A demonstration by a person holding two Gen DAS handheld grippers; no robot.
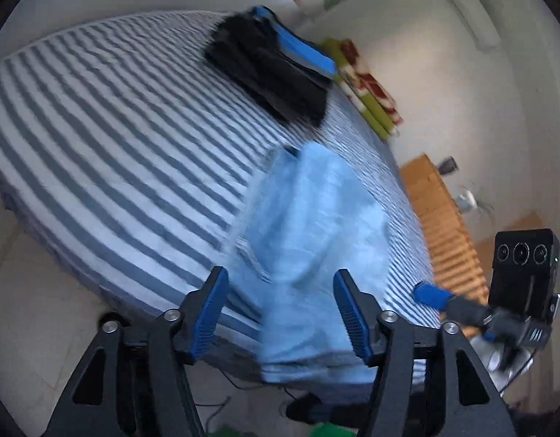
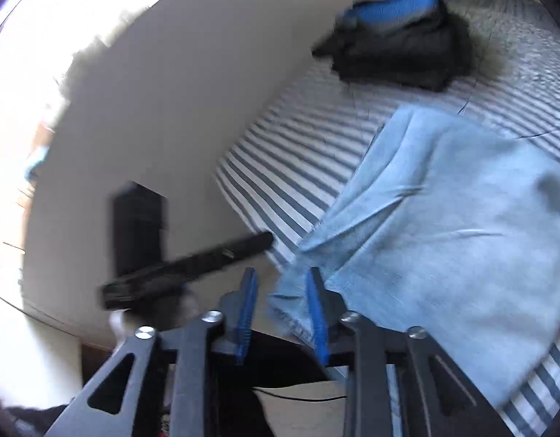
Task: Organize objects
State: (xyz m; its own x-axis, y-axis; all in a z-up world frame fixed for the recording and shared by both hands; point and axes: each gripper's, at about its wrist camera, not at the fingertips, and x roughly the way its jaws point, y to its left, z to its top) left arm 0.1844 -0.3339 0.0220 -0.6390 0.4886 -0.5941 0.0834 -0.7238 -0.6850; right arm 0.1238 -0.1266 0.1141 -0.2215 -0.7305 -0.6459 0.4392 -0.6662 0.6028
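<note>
Folding step judged in hand: light blue cloth spread on striped bed, near edge draped over side. Left gripper spread, nothing pinched. Right gripper parted, cloth corner between, unpressed. Fresh pinch on edge needed next.

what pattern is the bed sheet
Blue-grey and white stripes on the bed sheet, clearest in the left wrist view.

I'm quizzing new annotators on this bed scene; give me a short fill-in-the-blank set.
1. The bed sheet has a ____ pattern.
2. The light blue garment lies on the ____.
3. On the folded black clothes sits a ____ item.
4. The left gripper has its jaws ____.

Missing words: striped; bed; blue; open
</note>
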